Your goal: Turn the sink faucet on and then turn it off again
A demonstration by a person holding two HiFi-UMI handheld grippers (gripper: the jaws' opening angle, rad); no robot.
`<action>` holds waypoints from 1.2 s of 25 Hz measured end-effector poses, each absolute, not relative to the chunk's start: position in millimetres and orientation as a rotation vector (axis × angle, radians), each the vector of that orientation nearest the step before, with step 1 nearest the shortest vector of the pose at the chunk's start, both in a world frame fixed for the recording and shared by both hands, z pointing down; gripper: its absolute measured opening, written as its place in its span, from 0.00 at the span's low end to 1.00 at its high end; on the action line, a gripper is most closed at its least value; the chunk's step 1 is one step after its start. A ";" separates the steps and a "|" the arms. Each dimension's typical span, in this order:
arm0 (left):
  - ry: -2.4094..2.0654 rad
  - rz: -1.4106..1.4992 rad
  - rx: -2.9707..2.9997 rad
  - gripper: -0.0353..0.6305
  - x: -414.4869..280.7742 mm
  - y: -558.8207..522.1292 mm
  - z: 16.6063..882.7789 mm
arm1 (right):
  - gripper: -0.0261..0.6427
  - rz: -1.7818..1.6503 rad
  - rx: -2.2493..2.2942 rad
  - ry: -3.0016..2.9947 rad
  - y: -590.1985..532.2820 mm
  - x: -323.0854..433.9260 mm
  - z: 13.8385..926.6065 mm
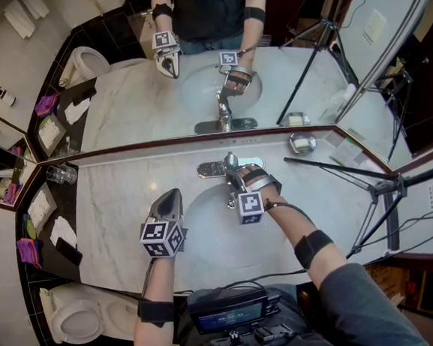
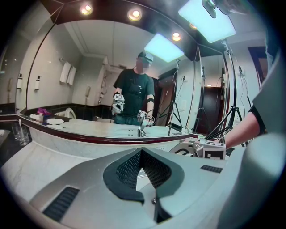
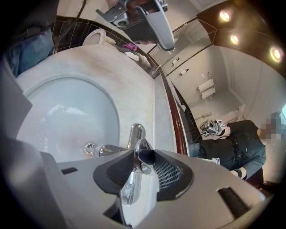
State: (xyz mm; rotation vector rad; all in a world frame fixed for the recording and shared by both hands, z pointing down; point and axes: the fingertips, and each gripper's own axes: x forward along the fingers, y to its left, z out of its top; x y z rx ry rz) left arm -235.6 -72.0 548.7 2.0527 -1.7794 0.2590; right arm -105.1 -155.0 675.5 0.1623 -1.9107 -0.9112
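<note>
The left gripper (image 1: 172,199) hovers over the counter (image 1: 106,208) beside the basin (image 1: 207,233), clenched on nothing. The faucet (image 1: 229,167) stands at the basin's back edge, just before the mirror. The right gripper (image 3: 144,155) grasps its lever (image 3: 141,150), one pad on each side. Polished metal like this is probably stiff and slippery, so a hold near the lever's free end, squeezed squarely, should swing it without sliding off.

The chrome faucet (image 1: 229,164) stands upright behind the white sink (image 1: 206,226) basin.
</note>
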 end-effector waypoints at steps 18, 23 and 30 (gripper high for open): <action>-1.781 0.255 2.055 0.03 -233.7 -70.9 547.0 | 0.25 -0.905 0.168 -1.899 -150.1 -105.0 679.6; -1.783 0.260 2.063 0.03 -232.2 -69.2 544.2 | 0.25 -0.937 0.171 -1.857 -150.9 -101.5 681.0; -1.779 0.257 2.081 0.03 -227.6 -66.1 540.0 | 0.30 -0.776 0.336 -1.963 -160.0 -79.9 651.9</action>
